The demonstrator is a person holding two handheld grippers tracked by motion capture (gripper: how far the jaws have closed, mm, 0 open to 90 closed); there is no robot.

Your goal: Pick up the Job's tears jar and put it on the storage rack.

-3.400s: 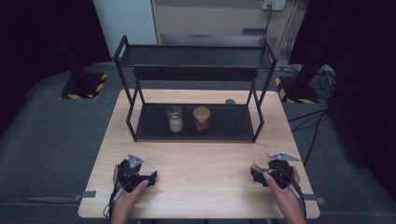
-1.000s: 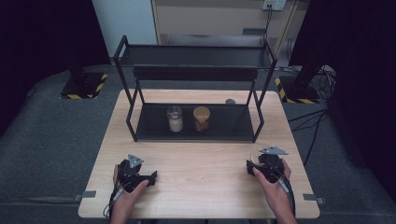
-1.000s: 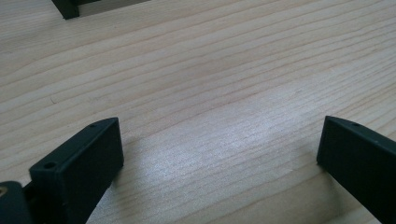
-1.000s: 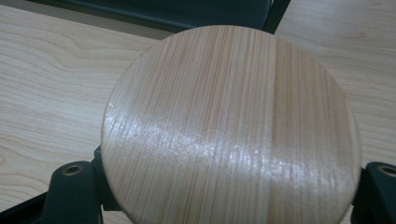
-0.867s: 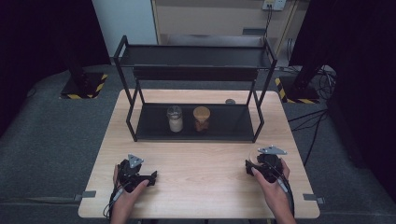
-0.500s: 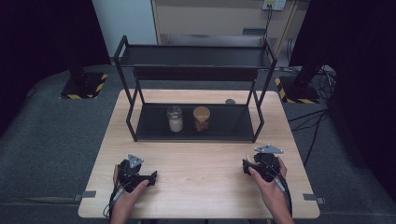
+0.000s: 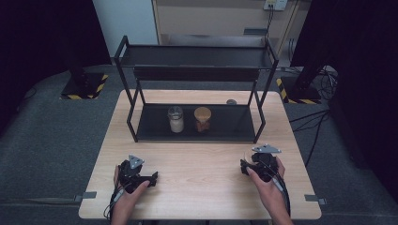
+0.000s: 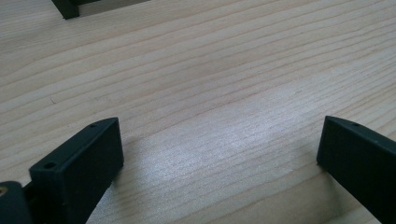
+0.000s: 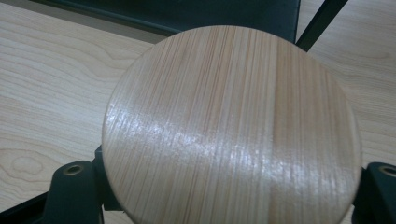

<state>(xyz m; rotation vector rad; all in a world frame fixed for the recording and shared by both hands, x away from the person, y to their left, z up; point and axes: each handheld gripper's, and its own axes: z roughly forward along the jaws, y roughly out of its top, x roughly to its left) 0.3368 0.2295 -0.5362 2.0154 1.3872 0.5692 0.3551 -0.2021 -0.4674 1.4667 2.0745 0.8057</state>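
Lid point(image 9: 232, 126), round and wooden, sits clamped between the jaws of the right tongs point(image 7: 248, 167), held above the table point(image 7: 202, 187) in front of the rack point(image 7: 197, 84), toward its right end. Left tongs point(image 7: 145, 179) rest on the table in front of the rack's left end, jaws apart with bare wood between them. On the rack's lower shelf stand a glass jar point(image 7: 176, 119) and, just beside it, a jar with a wooden lid point(image 7: 202, 119).
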